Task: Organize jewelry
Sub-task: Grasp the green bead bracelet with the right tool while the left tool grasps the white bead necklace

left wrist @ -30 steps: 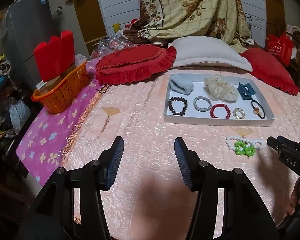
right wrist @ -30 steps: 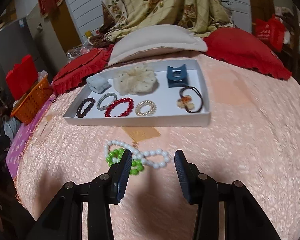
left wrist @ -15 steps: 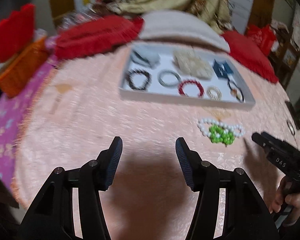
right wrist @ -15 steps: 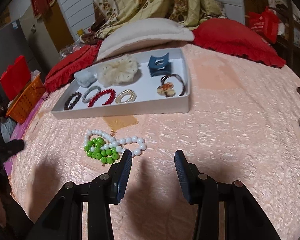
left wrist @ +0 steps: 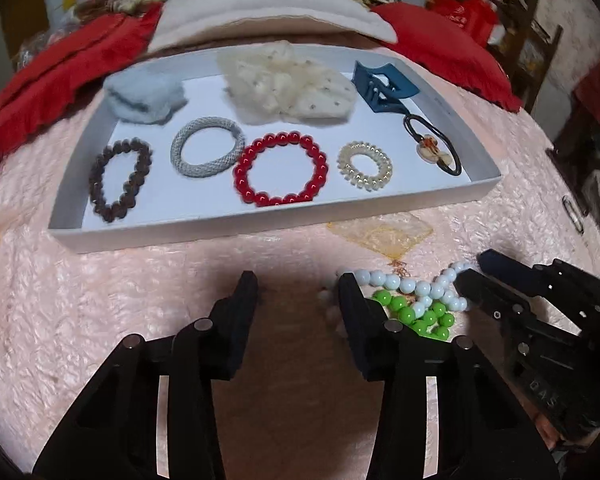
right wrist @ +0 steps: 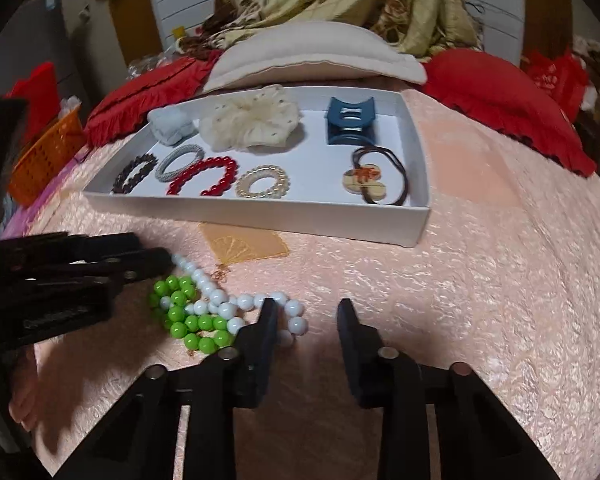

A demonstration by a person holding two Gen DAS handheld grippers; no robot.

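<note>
A white bead bracelet [left wrist: 410, 286] and a green bead bracelet [left wrist: 416, 314] lie tangled on the pink bedspread in front of a white tray [left wrist: 260, 226]. The tray holds a red bead bracelet [left wrist: 280, 168], a brown one [left wrist: 118, 180], a grey ring [left wrist: 207, 146], hair ties and a blue clip [left wrist: 382, 86]. My left gripper [left wrist: 298, 280] is open, its right finger beside the beads. My right gripper [right wrist: 306, 306] is open just right of the white beads [right wrist: 236, 304] and green beads [right wrist: 188, 318]. Each gripper shows in the other's view, the right [left wrist: 470, 272] and the left [right wrist: 156, 258].
Red cushions [right wrist: 500, 100] and a white pillow [right wrist: 316, 56] lie behind the tray [right wrist: 260, 212]. An orange basket [right wrist: 44, 156] stands at the far left. A yellow embroidered patch [right wrist: 244, 244] marks the bedspread between tray and beads.
My left gripper has swung right and come close to the beads and the tray. My right gripper has moved forward to the white beads. Both stay open.
</note>
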